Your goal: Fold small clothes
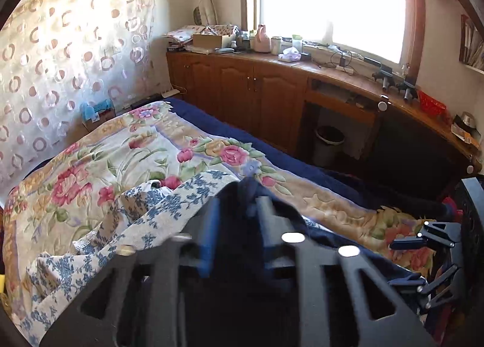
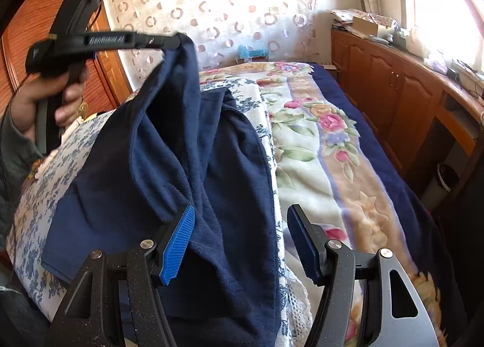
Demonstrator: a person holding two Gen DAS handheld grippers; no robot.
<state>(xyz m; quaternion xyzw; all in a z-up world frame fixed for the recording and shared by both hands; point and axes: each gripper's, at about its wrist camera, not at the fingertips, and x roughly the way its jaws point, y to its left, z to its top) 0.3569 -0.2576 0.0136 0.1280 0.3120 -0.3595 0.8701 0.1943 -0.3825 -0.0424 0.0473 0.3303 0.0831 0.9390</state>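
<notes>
Left tongs (image 2: 178, 40): I pinch the navy garment's (image 2: 193, 147) corner, lifted.
Right tongs (image 2: 239, 241): mine gape wide, garment's edge between, ungripped.

Navy blue garment (image 2: 193, 147), soft knit, one corner lifted up, rest draped in folds over blue-floral cloth on bed.

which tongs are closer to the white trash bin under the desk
Right, as far as these views show. The right tongs sit open on the side of the bed toward the trash bin. The left tongs hold the navy garment up on the far side, by the wall.
</notes>
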